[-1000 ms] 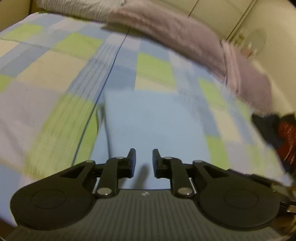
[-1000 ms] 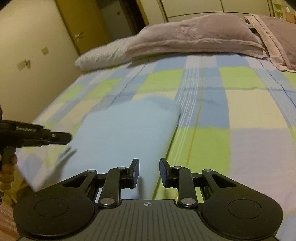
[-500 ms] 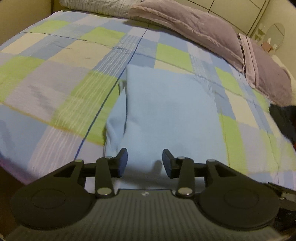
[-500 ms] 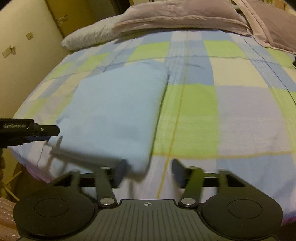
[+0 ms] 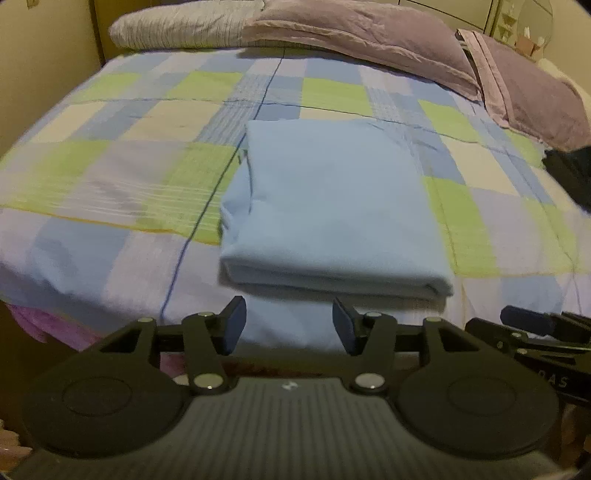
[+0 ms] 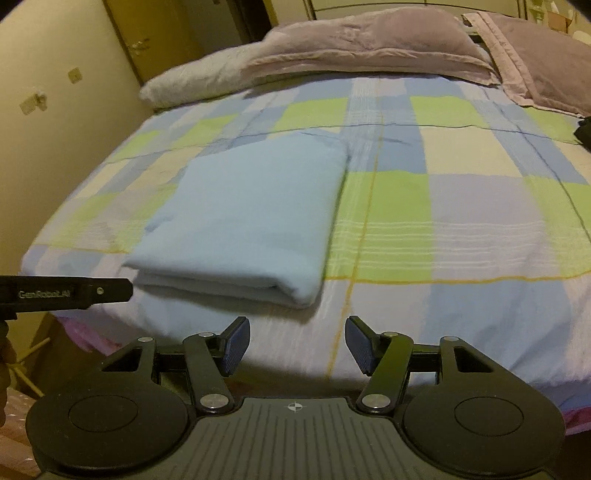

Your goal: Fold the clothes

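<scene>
- A bed [image 5: 122, 155] spread with a blue, green and cream checked cover.
- A folded light-blue cloth [image 5: 328, 206] lies near its front edge.
- Mauve pillows [image 5: 354, 33] line the head.
- A dark garment [image 5: 569, 170] rests at one side.

The folded cotton cloth [image 5: 328, 206] is plain light blue. The checked bedsheet [image 5: 155, 155] has green, blue, cream and lilac squares. The soft pillows [image 5: 362, 37] are mauve; one striped pillow [image 5: 184, 27] is grey-white.
</scene>
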Available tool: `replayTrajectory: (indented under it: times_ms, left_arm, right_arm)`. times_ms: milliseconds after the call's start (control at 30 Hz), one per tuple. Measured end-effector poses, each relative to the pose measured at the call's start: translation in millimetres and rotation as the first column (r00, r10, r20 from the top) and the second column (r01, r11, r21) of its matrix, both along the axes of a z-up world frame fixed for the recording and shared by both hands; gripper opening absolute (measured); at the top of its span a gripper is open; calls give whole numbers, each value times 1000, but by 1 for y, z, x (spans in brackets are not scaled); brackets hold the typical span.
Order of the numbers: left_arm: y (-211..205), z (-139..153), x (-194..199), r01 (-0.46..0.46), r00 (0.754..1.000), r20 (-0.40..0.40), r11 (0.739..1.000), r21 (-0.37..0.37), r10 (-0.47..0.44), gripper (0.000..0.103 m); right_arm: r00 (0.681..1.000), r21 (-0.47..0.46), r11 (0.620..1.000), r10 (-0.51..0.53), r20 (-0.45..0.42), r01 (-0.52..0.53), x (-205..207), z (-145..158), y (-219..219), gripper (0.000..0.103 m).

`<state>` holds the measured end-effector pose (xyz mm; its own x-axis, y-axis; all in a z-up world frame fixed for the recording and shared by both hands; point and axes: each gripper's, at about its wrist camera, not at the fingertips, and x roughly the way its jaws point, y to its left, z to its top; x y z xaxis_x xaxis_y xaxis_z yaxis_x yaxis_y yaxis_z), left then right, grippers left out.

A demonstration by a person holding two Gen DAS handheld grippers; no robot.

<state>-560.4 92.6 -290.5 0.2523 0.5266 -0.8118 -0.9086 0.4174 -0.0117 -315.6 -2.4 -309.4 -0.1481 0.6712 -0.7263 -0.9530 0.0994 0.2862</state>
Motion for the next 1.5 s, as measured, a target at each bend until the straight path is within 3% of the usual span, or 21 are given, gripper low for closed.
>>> replayTrajectory:
  times_ms: [233, 467, 767, 1067, 1267, 1500]
  left_arm:
    - [-26, 13, -4, -19, 999, -46, 999, 45, 22, 51]
    - [-44, 22, -7, -34, 999, -39, 997, 70, 37, 53]
    - [-53, 23, -28, -36, 999, 24, 997, 74, 34, 54]
    - [-51, 26, -55, -37, 991, 133, 996, 82, 26, 55]
    - [-39, 27, -68, -53, 982, 184, 996, 69, 39, 55]
    - [0, 25, -72, -62, 961, 271, 998, 6, 58, 55]
  right_arm:
    - [999, 44, 999, 30, -17, -29, -11, 9, -16, 61]
    - [965, 75, 997, 21, -262, -1, 2, 16, -30, 61]
    - [996, 26, 999, -23, -88, 26, -19, 26, -36, 61]
    - [996, 44, 997, -62, 64, 59, -37, 41, -44, 61]
    - [993, 54, 997, -68, 97, 63, -39, 45, -41, 61]
    - [994, 31, 996, -87, 62, 85, -19, 38, -19, 61]
